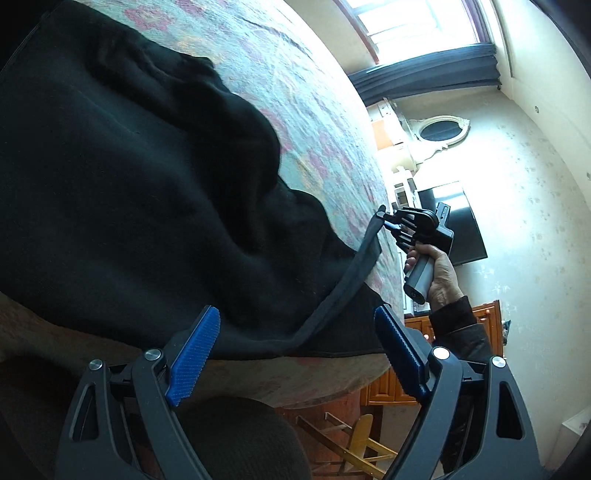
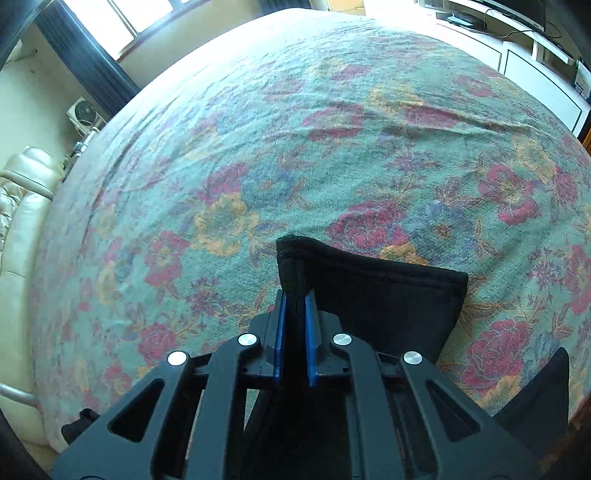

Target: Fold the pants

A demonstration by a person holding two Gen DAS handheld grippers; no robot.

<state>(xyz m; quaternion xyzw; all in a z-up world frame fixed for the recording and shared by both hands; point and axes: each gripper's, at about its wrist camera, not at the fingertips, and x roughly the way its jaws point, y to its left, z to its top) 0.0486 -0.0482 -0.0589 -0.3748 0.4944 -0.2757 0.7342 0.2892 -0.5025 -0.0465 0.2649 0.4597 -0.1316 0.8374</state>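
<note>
Black pants (image 1: 140, 192) lie bunched on a floral bedspread (image 1: 295, 92). In the left wrist view my left gripper (image 1: 295, 339) is open, its blue pads (image 1: 194, 354) on either side of the pants' waistband edge, not closed on it. My right gripper (image 1: 388, 225) shows in that view, shut on the end of the waistband (image 1: 354, 273) and holding it up. In the right wrist view my right gripper (image 2: 295, 317) is shut on a corner of the black pants (image 2: 373, 291), which stands up above the bedspread (image 2: 295, 147).
The bed's edge runs just below my left gripper. A cream leather headboard (image 2: 22, 206) is at the left. White cabinets (image 2: 535, 74) stand beyond the bed. A window (image 1: 417, 26), a dark TV screen (image 1: 461, 229) and a wooden stool (image 1: 354, 443) are around.
</note>
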